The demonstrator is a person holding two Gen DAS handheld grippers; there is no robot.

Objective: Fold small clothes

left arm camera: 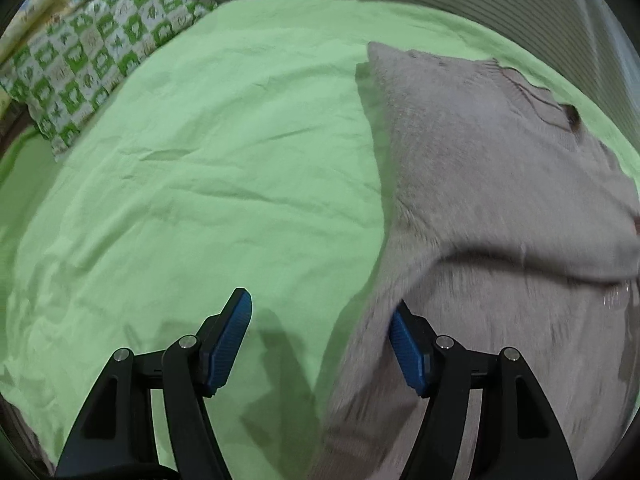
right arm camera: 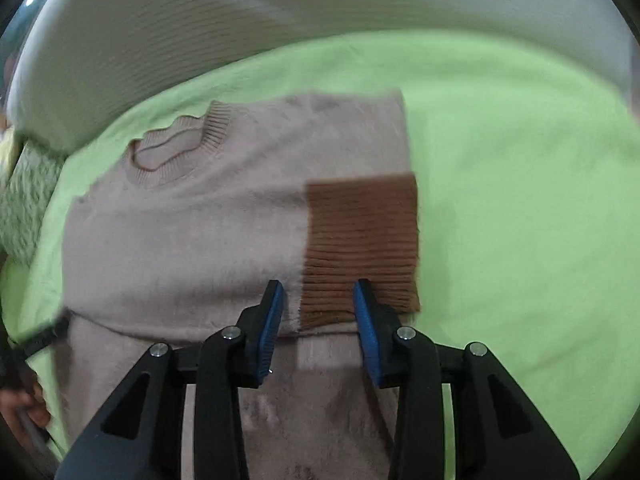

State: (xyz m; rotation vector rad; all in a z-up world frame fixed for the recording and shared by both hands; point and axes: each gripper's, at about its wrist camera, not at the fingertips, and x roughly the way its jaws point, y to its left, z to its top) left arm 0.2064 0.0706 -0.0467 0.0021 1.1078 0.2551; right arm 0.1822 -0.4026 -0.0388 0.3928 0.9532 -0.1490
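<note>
Sweater (right arm camera: 192,232), 1 pale beige fuzzy knit, lies on the green sheet (right arm camera: 520,200) with its ribbed collar toward 11 o'clock in the right wrist view and 1 sleeve folded over the body, the brown ribbed cuff (right arm camera: 360,240) lying on top. The right gripper (right arm camera: 318,316) points steeply down over the near edge of that cuff, its 2 blue pads parted and pressing on nothing. The left gripper (left arm camera: 320,344) also tilts steeply down, released, jaws wide, its right pad over the sweater's left edge and its left pad over bare sheet. At 8 o'clock in the right wrist view a hand (right arm camera: 24,404) shows at the frame edge. 1 green-checked pillow (left arm camera: 100,64) sits at 10 o'clock in the left view. Open sheet spreads left of the sweater and right of the cuff; a ribbed grey headboard (right arm camera: 160,40) borders the far edge.
</note>
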